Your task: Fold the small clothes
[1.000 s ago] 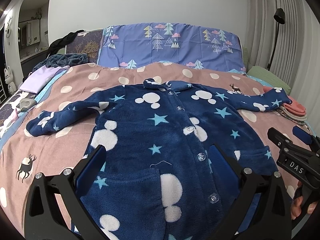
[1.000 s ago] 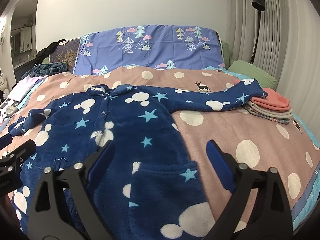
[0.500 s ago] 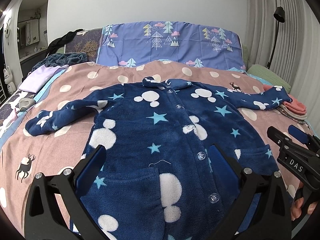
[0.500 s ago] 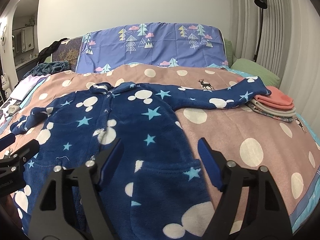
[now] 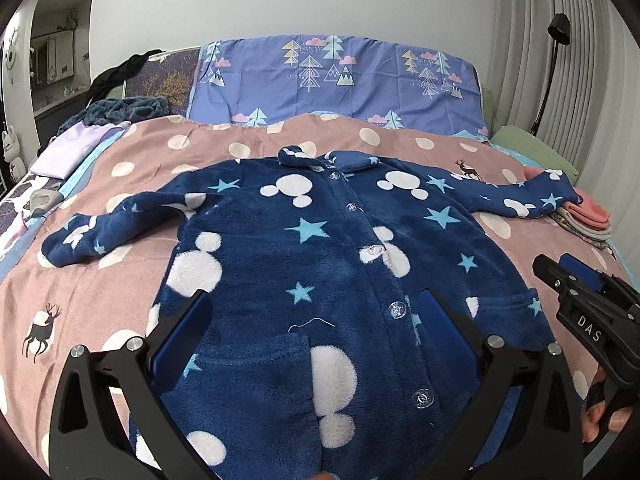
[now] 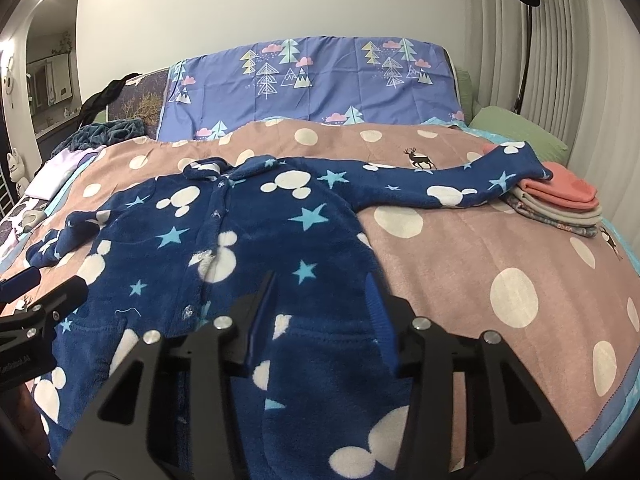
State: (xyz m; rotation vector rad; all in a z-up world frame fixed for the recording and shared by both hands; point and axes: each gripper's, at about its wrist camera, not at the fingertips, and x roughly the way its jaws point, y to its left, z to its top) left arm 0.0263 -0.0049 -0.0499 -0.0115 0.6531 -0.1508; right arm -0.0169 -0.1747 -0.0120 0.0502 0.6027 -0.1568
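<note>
With the fleece garment spread flat, buttoned, on the bed, both sleeves are best folded inward first by the left hand-held gripper and right hand-held gripper, each held open, empty.

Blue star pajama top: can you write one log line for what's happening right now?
step: pre-fold | pajama top: flat, buttoned, sleeves out | left gripper: open above it | right gripper: open, narrower | held: nothing

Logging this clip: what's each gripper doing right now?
Left gripper: open, holding nothing, above the blue fleece jacket.
Right gripper: open, narrower gap, holding nothing.
</note>
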